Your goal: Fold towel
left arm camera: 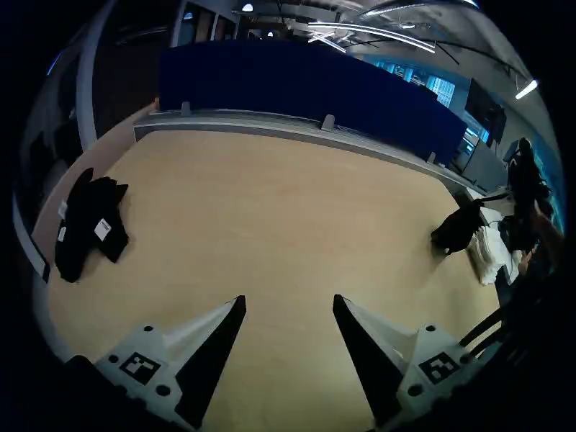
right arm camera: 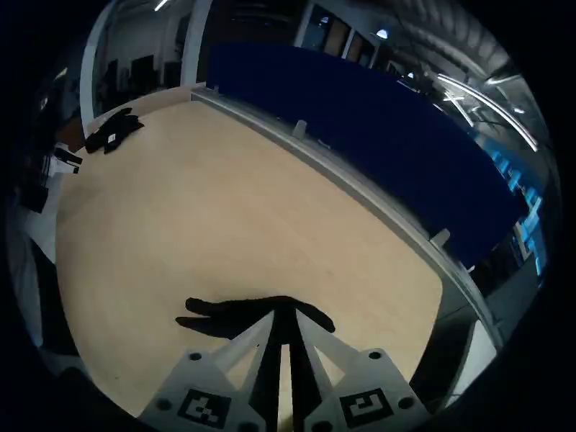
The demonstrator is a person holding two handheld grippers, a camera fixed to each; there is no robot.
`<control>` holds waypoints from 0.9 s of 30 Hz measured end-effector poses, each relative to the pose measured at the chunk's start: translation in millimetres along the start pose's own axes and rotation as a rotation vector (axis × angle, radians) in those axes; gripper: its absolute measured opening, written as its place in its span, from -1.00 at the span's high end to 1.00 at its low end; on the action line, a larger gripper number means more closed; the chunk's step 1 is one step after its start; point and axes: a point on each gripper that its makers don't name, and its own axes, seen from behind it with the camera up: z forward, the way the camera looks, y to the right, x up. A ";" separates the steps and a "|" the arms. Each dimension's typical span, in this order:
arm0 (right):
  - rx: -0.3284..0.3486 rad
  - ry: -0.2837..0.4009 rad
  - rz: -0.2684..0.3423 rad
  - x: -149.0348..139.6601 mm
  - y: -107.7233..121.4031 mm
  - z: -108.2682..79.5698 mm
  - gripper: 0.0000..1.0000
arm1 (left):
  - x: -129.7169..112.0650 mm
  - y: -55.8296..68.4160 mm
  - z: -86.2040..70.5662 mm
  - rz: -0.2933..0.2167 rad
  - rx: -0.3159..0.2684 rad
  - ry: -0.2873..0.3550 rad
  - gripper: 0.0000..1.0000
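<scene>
My right gripper [right arm camera: 284,317] sits low in the right gripper view with its two fingers drawn almost together, and the black towel [right arm camera: 216,320] spreads out to either side of their tips on the wooden table [right arm camera: 180,216]. I read that as the fingers clamped on an edge of the cloth. Pinching one edge makes sense to me, since that is the part I would carry across to make a fold. My left gripper [left arm camera: 288,302] is at the bottom of the left gripper view with its fingers spread wide and nothing between them. It points over bare table, which leaves it free to take a second corner. At the far right of that view I can see the same dark towel by the other gripper, near the table's edge, with a stack of white cloths [left arm camera: 493,252] just beside it. A heap of dark cloths [left arm camera: 90,219] lies at the left, well apart from the towel. That leaves the middle of the table open as room for spreading and folding. I judge the fold is not yet begun, because the towel lies bunched, not flat.
</scene>
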 end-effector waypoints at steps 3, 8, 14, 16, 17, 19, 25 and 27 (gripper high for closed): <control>-0.002 -0.009 0.000 -7.3 3.5 -0.8 0.88 | 1.4 4.7 0.7 0.000 -0.005 0.001 -0.79; -0.007 -0.025 0.000 -25.5 5.9 -6.1 0.89 | 0.3 10.1 2.0 0.004 -0.010 0.001 -0.79; -0.021 -0.091 0.017 -71.4 5.7 -12.2 0.89 | -1.9 13.4 2.9 0.006 -0.015 -0.003 -0.79; -0.026 -0.118 0.037 -90.6 2.9 -13.7 0.88 | -3.4 14.0 2.9 0.007 -0.016 -0.007 -0.79; -0.027 -0.130 0.046 -99.6 1.4 -14.4 0.88 | -4.1 14.2 2.9 0.007 -0.016 -0.010 -0.79; -0.037 -0.153 0.072 -117.7 -1.0 -16.5 0.89 | -5.2 14.9 2.9 0.008 -0.018 -0.012 -0.79; -0.082 -0.216 0.154 -166.3 -4.3 -22.1 0.89 | -7.5 17.5 2.9 0.018 -0.026 -0.015 -0.79; -0.095 -0.235 0.180 -179.7 -5.9 -22.9 0.89 | -7.9 18.2 2.7 0.022 -0.027 -0.016 -0.79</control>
